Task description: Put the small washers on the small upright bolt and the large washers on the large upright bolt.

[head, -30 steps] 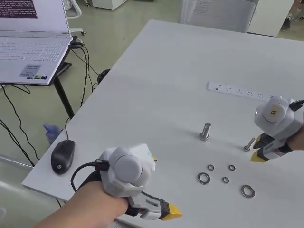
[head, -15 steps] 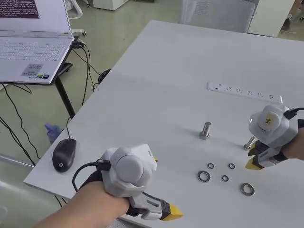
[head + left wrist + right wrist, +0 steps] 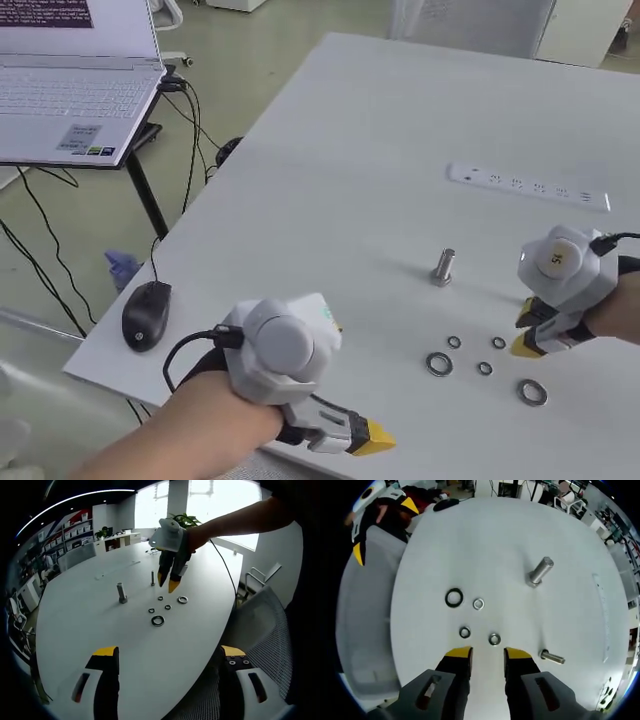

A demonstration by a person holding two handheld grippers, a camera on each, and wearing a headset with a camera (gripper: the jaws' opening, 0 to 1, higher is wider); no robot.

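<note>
The large upright bolt stands mid-table, also clear in the right gripper view. The small bolt stands just right of my right gripper's jaws. Three small washers and two large washers lie flat on the white table. My right gripper hovers just beside the washers, open by a narrow gap, with a small washer right ahead of its tips. My left gripper is wide open and empty at the table's near edge.
A white power strip lies beyond the bolts. A black mouse sits at the table's near left corner. A laptop stands on a side stand to the left. A mesh chair is by the table edge.
My right gripper has come down and toward the washers, and it now covers the small bolt in the head view. The left gripper has stayed in place.
</note>
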